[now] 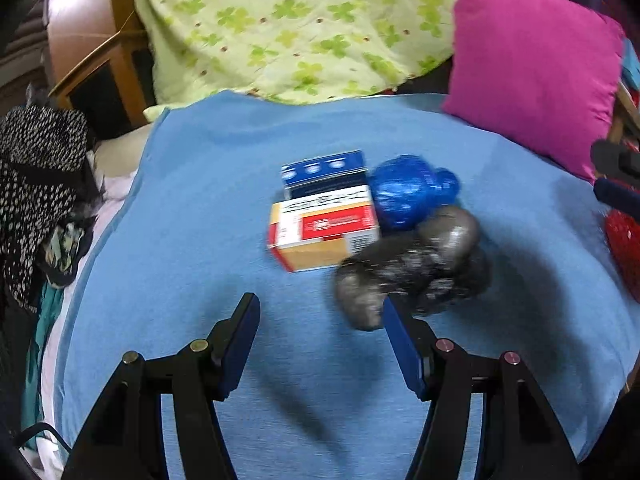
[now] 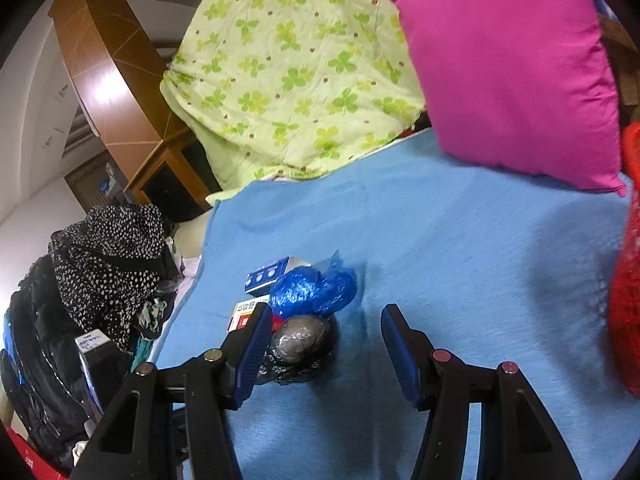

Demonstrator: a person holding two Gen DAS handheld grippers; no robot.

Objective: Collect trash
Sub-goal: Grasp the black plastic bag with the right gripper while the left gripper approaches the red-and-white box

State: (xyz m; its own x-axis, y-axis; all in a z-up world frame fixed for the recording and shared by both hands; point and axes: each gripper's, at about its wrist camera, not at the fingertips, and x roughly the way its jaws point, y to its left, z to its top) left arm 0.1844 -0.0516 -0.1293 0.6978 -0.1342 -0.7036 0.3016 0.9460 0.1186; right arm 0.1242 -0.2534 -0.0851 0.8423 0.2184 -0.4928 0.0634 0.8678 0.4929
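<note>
Trash lies in a cluster on the blue blanket [image 1: 180, 240]: a red, white and tan carton [image 1: 320, 232], a blue box [image 1: 324, 170] behind it, a crumpled blue plastic bag [image 1: 412, 190] and a dark grey plastic bundle [image 1: 416, 268]. My left gripper [image 1: 320, 312] is open just short of the carton, its right finger [image 1: 400, 344] beside the grey bundle. In the right wrist view the blue bag [image 2: 312, 290], the grey bundle [image 2: 300, 344], the blue box [image 2: 266, 276] and the carton [image 2: 244, 314] lie ahead. My right gripper [image 2: 324, 324] is open, its left finger [image 2: 252, 352] next to the bundle.
A magenta pillow [image 1: 532, 72] and a green clover quilt [image 1: 300, 28] lie at the back of the bed. A red mesh object [image 2: 624, 280] hangs at the right. Dark spotted clothes [image 2: 108, 268] pile up off the left edge, beside wooden furniture [image 2: 108, 64].
</note>
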